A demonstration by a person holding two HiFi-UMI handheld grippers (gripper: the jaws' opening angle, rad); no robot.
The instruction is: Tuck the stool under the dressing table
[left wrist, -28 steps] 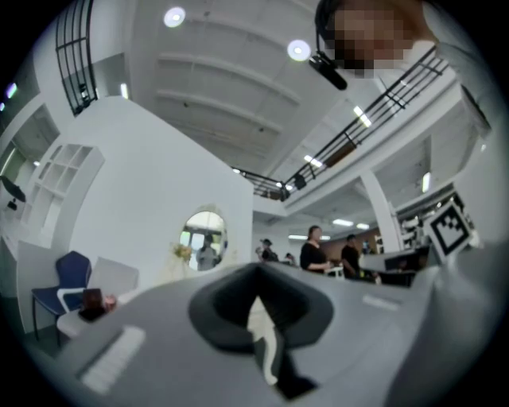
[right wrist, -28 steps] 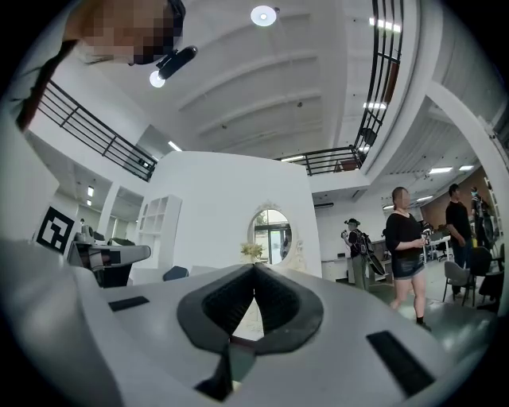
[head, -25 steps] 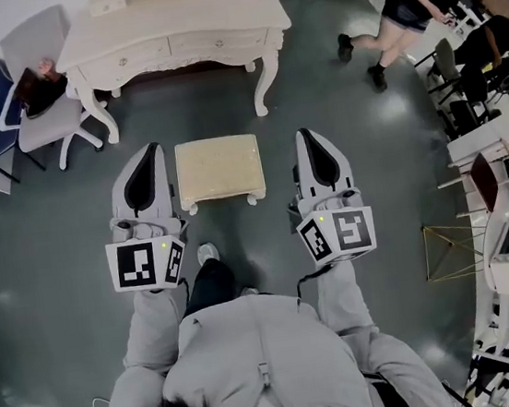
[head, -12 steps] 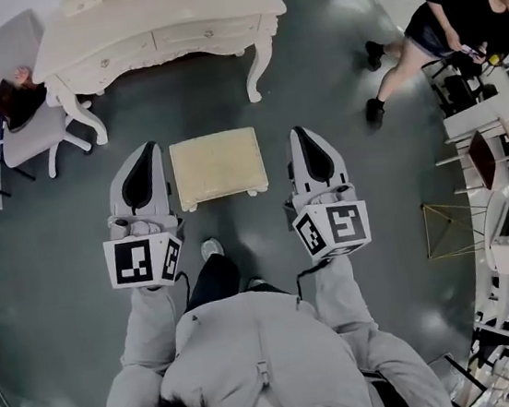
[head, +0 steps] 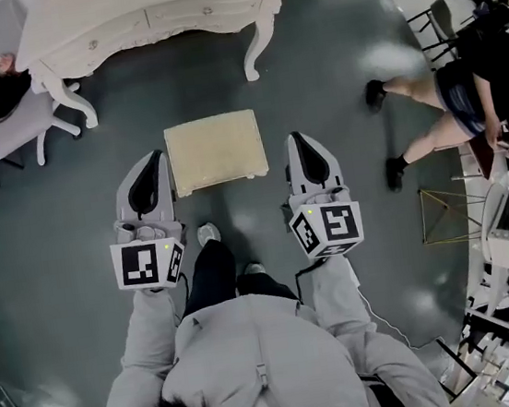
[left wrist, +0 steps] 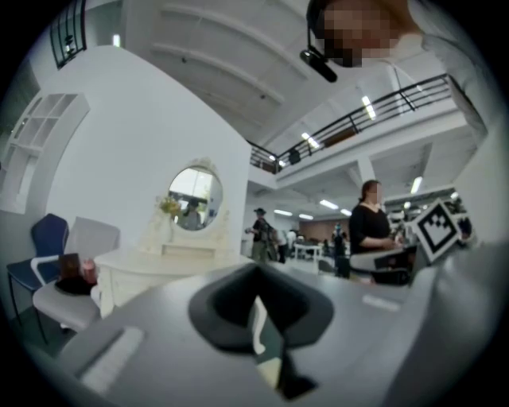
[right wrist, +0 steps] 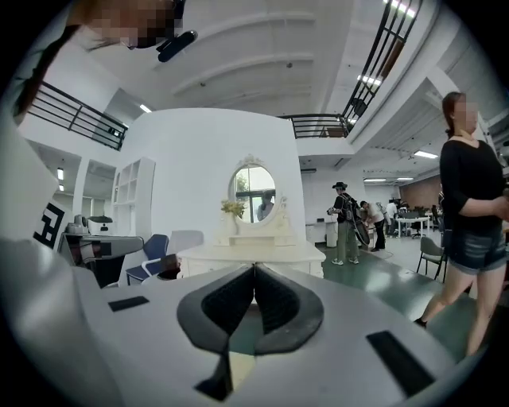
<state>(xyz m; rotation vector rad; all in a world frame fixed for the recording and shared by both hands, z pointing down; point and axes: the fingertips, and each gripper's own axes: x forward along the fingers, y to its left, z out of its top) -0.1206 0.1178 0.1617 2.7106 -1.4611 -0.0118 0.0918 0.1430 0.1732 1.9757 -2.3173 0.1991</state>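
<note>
We have drawn our left gripper [head: 151, 160] and right gripper [head: 296, 139] back beside the stool [head: 215, 150], so they now flank only its near half. The bystander [head: 463, 91] has walked round to the stool's right.

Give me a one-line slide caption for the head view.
Shut left gripper and right gripper flank a cream rectangular stool, short of the white carved dressing table.
</note>
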